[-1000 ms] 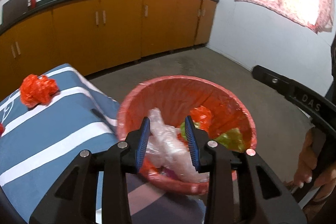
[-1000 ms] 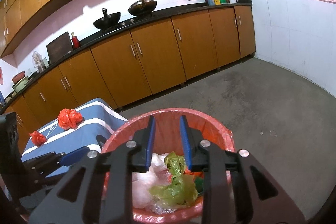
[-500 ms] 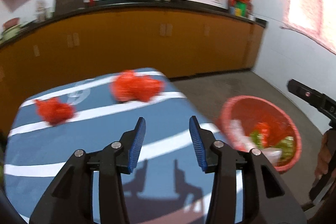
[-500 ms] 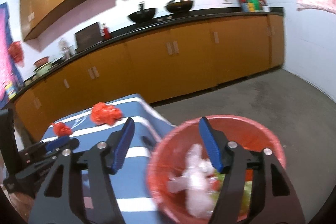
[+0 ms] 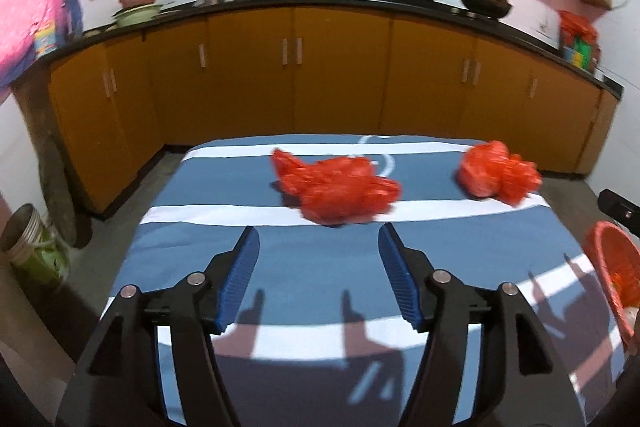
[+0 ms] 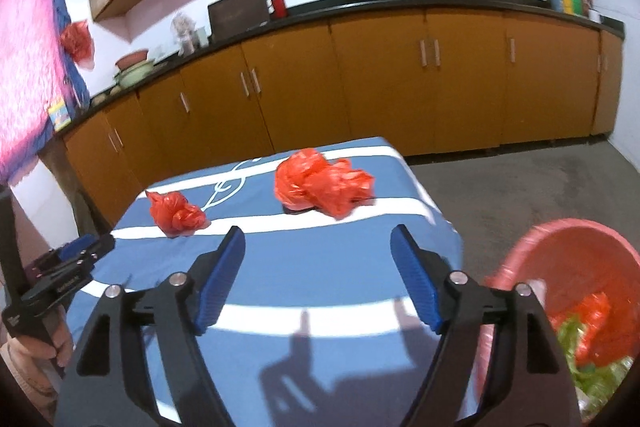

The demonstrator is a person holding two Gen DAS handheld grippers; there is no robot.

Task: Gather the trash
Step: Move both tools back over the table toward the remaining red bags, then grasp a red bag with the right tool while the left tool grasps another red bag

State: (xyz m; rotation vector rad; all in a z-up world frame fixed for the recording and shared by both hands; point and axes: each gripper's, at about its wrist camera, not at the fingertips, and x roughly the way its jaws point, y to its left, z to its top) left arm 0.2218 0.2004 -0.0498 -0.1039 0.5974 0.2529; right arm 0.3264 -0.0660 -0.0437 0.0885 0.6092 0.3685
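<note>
Trash left to collect is two crumpled red bags (image 5: 340,189) (image 5: 498,173) on the striped tabletop (image 5: 280,267), beside the red bin (image 6: 576,267); both claws (image 5: 318,277) (image 6: 318,277), just opened and empty, face them, so each must reach in and close on one

bare cloth (image 5: 320,267) before both red bags (image 5: 340,187)

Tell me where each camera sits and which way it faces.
Left wrist: on the left claw, angled down over the striped table toward the cabinets; shows its open, empty blue fingers.
Right wrist: on the right claw, same heading; shows its open fingers, the left claw and a hand.
Shared: two red bags, bin.
</note>
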